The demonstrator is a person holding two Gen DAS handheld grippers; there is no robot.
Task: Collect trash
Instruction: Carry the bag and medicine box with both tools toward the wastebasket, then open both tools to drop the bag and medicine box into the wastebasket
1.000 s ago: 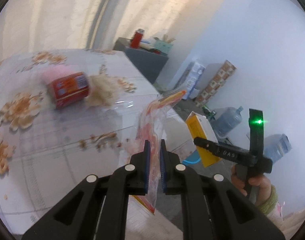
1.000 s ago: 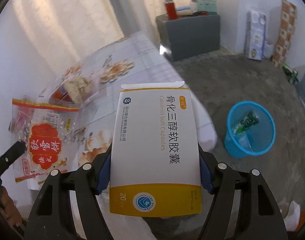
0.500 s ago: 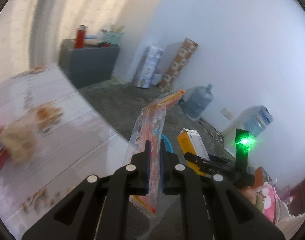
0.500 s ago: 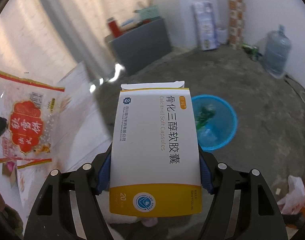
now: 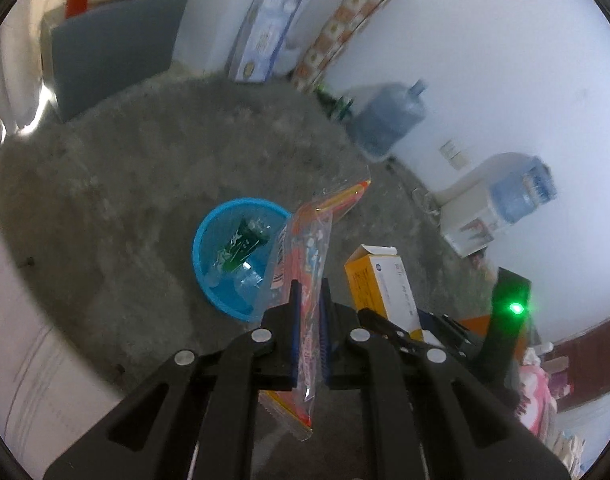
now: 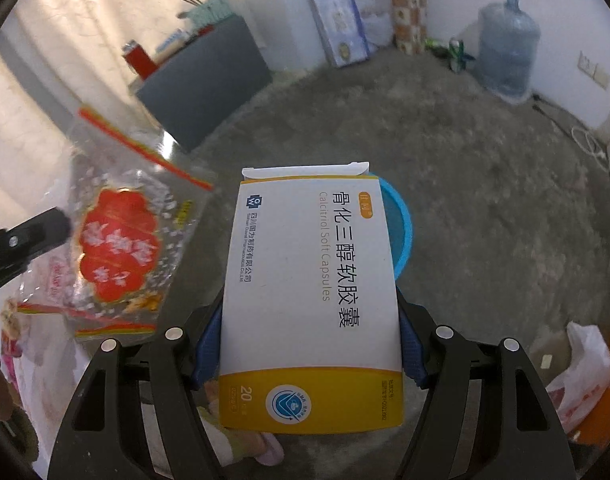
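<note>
My left gripper (image 5: 308, 312) is pinched tight on a thin clear plastic snack wrapper with red and orange print (image 5: 311, 264). My right gripper (image 6: 309, 340) is spread wide, clamping a white and yellow cardboard medicine box (image 6: 311, 280) by its edges. The round blue plastic bin (image 5: 213, 256) sits on the grey floor just ahead of the left jaws and mostly hidden behind the box ahead of the right jaws. I judge the limp wrapper could drift past the rim if let go from this height. Water jugs (image 5: 385, 120) and leaning cartons (image 5: 265, 36) stand well beyond; nothing blocks the drop.
</note>
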